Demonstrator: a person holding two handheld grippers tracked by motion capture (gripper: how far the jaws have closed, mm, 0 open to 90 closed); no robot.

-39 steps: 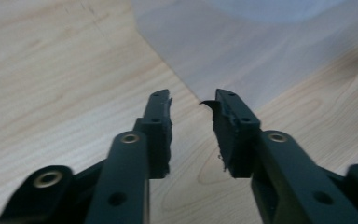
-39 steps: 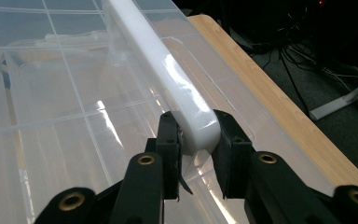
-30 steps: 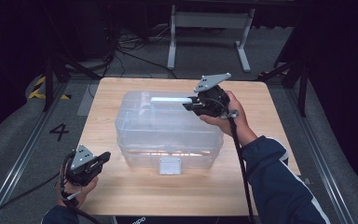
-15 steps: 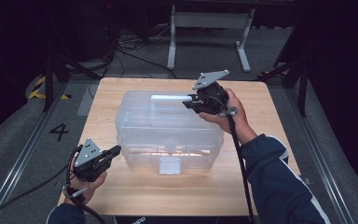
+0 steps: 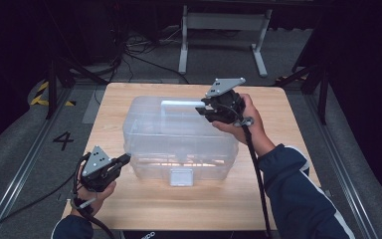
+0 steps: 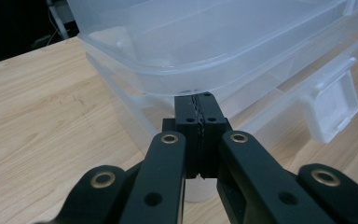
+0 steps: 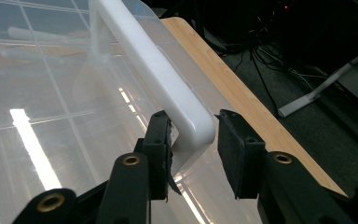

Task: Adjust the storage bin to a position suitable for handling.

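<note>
A: Starting at the left: the left gripper (image 5: 121,160) is sitting near the front left corner of the wooden table (image 5: 288,199), its jaws pressed together on nothing, tips tucked right under the overhanging lid rim (image 6: 177,77) at the left end of the clear plastic storage box (image 5: 179,144).

B: And the box itself?

A: It is standing in the middle of the table, lid on, front latch (image 5: 181,177) hanging down. At its far right corner the right gripper (image 7: 193,156) is straddling the end of the white handle (image 7: 154,60), jaws narrowly apart, not yet pinching it.

B: So what is left?

A: I'd judge nearly everything: gripping and lifting are still ahead.

B: Anything different from a second ago?

A: The left gripper has been moving in from the table's left edge to the box; the right one is staying put.
</note>
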